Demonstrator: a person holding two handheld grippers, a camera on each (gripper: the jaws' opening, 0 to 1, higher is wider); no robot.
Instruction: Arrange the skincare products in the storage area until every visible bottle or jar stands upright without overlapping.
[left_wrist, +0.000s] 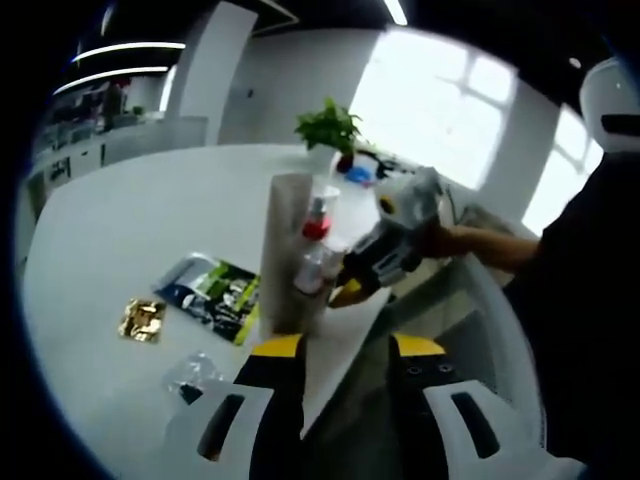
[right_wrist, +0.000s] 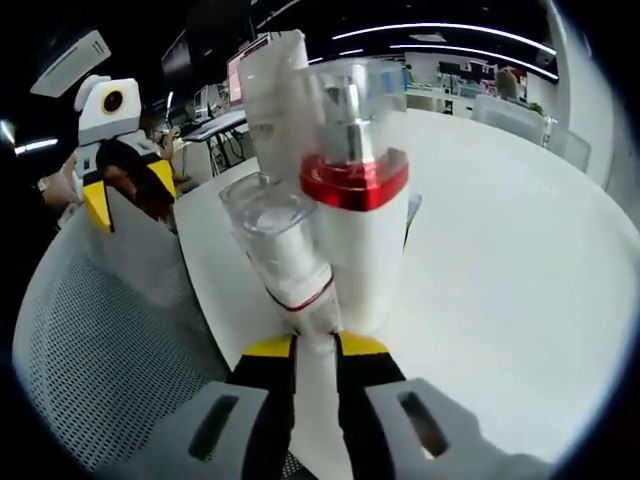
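On the white table (left_wrist: 130, 230) stands a tall grey storage box (left_wrist: 285, 240) with two bottles at its open side. A white bottle with a red band and clear cap (right_wrist: 355, 200) stands upright. Beside it, a smaller white bottle with a clear cap (right_wrist: 280, 250) leans left, and my right gripper (right_wrist: 318, 345) is shut on its lower end. In the left gripper view, the right gripper (left_wrist: 345, 290) reaches in from the right to the small bottle (left_wrist: 308, 272) under the red-banded bottle (left_wrist: 316, 228). My left gripper (left_wrist: 345, 350) hangs open near the table edge, holding nothing.
A green-and-black pouch (left_wrist: 215, 295), a gold foil packet (left_wrist: 142, 318) and crumpled clear wrap (left_wrist: 195, 375) lie on the table left of the box. A potted plant (left_wrist: 330, 125) stands farther back. A grey mesh chair (right_wrist: 90, 360) sits beside the table edge.
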